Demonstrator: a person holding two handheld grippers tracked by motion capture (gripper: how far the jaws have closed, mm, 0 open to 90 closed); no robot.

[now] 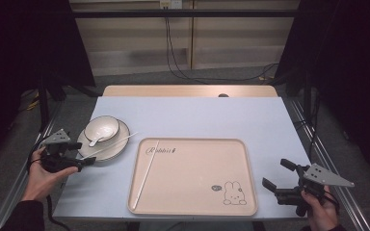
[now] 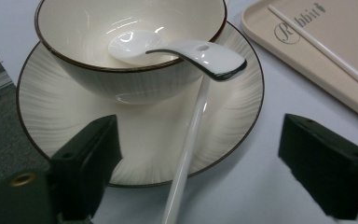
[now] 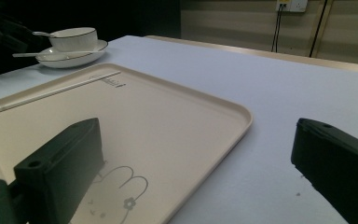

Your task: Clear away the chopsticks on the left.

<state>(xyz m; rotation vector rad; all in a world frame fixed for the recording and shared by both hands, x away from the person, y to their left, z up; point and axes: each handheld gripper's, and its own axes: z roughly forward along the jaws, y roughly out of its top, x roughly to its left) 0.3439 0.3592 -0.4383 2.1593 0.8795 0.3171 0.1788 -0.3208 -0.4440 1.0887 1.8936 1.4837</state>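
Note:
A cream bowl (image 1: 101,129) stands on a matching plate (image 1: 118,144) at the table's left, with a white spoon (image 2: 191,51) resting in it. One white chopstick (image 2: 189,144) lies across the plate's rim, its near end between the jaws of my left gripper (image 1: 85,153), which is open and not touching it. A second chopstick (image 1: 147,173) lies along the left side of the beige tray (image 1: 197,163). Off the tray's near right corner, my right gripper (image 1: 274,172) stands open and holds nothing; its jaws frame the tray's corner (image 3: 233,116).
The table (image 1: 197,113) is covered in pale blue, with a wooden strip at its far edge. A rabbit drawing (image 1: 233,192) marks the tray's near right corner. Dark floor, cables and black stands surround the table.

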